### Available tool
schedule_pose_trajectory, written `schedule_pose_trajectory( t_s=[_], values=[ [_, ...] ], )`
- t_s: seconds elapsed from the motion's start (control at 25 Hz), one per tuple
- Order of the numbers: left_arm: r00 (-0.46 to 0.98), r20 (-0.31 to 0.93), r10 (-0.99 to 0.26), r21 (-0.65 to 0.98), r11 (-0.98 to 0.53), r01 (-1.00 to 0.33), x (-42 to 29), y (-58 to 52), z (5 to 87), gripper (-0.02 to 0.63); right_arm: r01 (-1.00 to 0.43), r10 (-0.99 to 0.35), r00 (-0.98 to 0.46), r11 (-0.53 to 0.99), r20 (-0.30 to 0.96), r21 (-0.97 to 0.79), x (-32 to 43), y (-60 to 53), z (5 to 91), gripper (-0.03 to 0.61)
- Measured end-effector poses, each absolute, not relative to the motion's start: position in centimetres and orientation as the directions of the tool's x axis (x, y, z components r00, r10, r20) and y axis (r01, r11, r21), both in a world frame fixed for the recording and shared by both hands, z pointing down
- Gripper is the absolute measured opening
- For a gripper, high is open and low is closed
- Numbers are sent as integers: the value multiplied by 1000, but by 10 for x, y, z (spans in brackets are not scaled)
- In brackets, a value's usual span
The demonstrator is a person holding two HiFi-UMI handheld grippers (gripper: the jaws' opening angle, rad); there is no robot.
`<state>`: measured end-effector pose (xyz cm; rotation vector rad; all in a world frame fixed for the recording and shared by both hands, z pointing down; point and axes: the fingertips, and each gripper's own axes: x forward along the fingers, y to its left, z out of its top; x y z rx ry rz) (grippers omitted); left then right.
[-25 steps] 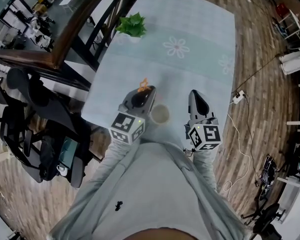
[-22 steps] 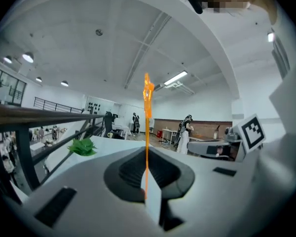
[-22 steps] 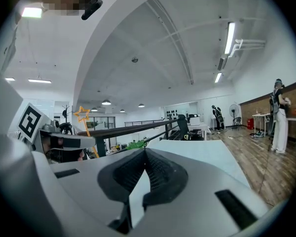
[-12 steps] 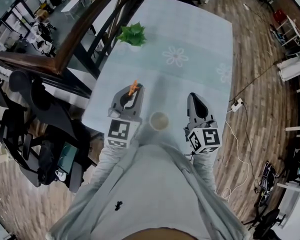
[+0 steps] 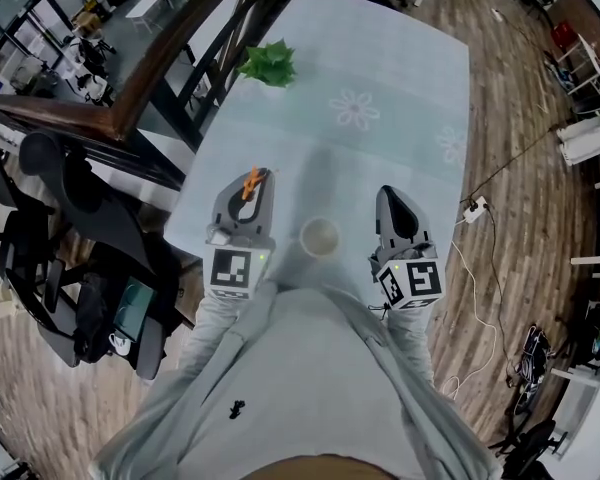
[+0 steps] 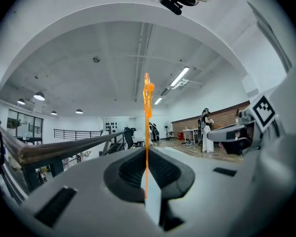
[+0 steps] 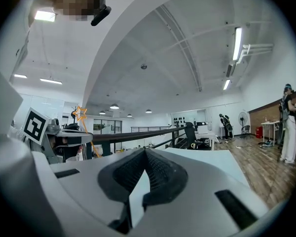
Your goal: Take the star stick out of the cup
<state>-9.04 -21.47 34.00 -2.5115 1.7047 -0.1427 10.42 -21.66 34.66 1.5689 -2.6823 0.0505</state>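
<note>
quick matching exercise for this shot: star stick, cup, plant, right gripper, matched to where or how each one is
1 star stick
2 cup
3 plant
4 right gripper

A by the table's left edge, beyond the grippers
B shut, empty
C clamped in the left gripper
D on the table between the grippers

Pairs: 1-C, 2-D, 3-A, 4-B

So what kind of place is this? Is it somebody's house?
Probably not a house. It looks like a big open office or lab: there are office chairs, long strip lights on a high ceiling, and a railing above a lower floor.
</note>
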Motion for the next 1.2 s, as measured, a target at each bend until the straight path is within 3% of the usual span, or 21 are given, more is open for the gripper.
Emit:
schedule_pose_trajectory(
  t_s=[1.2],
  values=[
    [371,45,-928,-109,-373,-921,-86,-202,348,26,-880,-879,-474,475,56,-7,109,-202,357,15]
  ],
)
